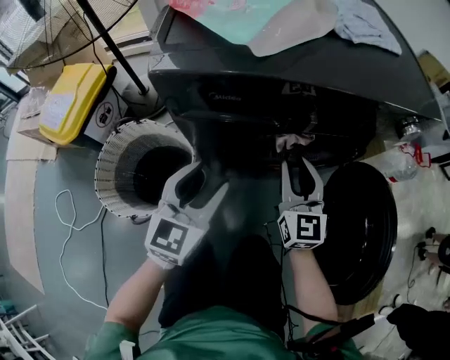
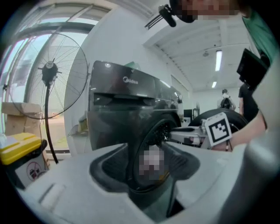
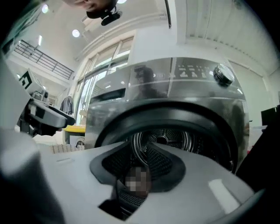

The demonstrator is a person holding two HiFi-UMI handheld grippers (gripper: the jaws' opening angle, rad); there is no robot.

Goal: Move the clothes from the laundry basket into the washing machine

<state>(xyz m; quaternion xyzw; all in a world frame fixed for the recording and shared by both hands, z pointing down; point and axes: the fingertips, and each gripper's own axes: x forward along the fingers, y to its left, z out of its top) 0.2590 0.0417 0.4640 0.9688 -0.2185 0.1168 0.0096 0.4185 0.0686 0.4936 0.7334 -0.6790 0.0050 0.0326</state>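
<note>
Floor, far left: yellow bin [image 1: 70, 102], with the fan [image 1: 67, 28] above it in the head view.

Laundry basket [image 1: 112, 151]: white, perforated, upright on the floor just left of the washing machine [image 1: 281, 77]. Its inside reads dark from above.

Left gripper [image 1: 209, 176]: in front of the machine, between the basket and the drum opening, pointing at the machine front. Fingers are wide apart with nothing between them. Its own view looks straight through the gap at the machine's front.

Washing machine: dark grey front loader. A teal-and-pink sheet [image 1: 267, 21] and a grey cloth [image 1: 365, 24] lie on its lid.

Right gripper [image 1: 299, 163]: lined up on the drum [image 3: 164, 140], with its tips at the mouth. Fingers are nearly together with a narrow slit left, and the drum's ribbed steel shows through it. Its own view shows no fabric pinched between the pads.

Clothes: a pale pinkish scrap of cloth [image 1: 294, 141] sits at the drum mouth, just past the right fingertips. Can't tell from the head view whether the tips touch it.

Door [image 1: 358, 232]: round, black, swung fully open to the right of the right gripper.
</note>
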